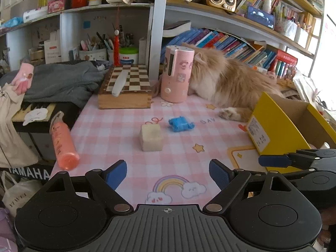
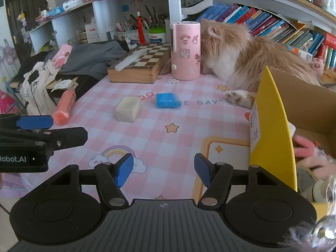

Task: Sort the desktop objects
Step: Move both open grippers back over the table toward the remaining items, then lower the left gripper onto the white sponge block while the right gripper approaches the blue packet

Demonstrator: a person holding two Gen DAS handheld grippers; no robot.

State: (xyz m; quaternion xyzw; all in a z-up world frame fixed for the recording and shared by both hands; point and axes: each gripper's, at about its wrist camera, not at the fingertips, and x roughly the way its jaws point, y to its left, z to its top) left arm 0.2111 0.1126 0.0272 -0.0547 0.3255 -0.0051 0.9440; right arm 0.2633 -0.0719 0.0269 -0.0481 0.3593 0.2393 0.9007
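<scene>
Through my left wrist camera I count one cream block [image 1: 151, 137] at about twelve o'clock from my left gripper [image 1: 168, 174], one blue packet [image 1: 180, 124] just past it toward one o'clock, one orange tube [image 1: 63, 145] lying at ten o'clock on the table edge, one pink cylinder [image 1: 176, 73] upright at twelve o'clock far back, one chessboard box [image 1: 126, 88] at eleven o'clock, one long-haired cat [image 1: 229, 79] at one o'clock, and one yellow cardboard box [image 1: 271, 126] at two o'clock. The checked tablecloth [image 1: 130, 126] reads "DAY"; a black case at nine o'clock reads "YAMAHA". My left fingers are spread wide with nothing between them, touching nothing. My right gripper's one blue pad pokes in at three o'clock. Through my right wrist camera I see the same single cream block [image 2: 128, 109] at eleven o'clock, blue packet [image 2: 167, 100] at twelve, orange tube [image 2: 64, 107] at ten, pink cylinder [image 2: 185, 50], cat [image 2: 252, 58] and yellow box [image 2: 271, 126] at two o'clock with soft pink things inside. "Robot.AI" is printed on my left gripper at nine o'clock. My right gripper [image 2: 163, 172] has its fingers moderately apart, empty, over the cloth's rainbow.
</scene>
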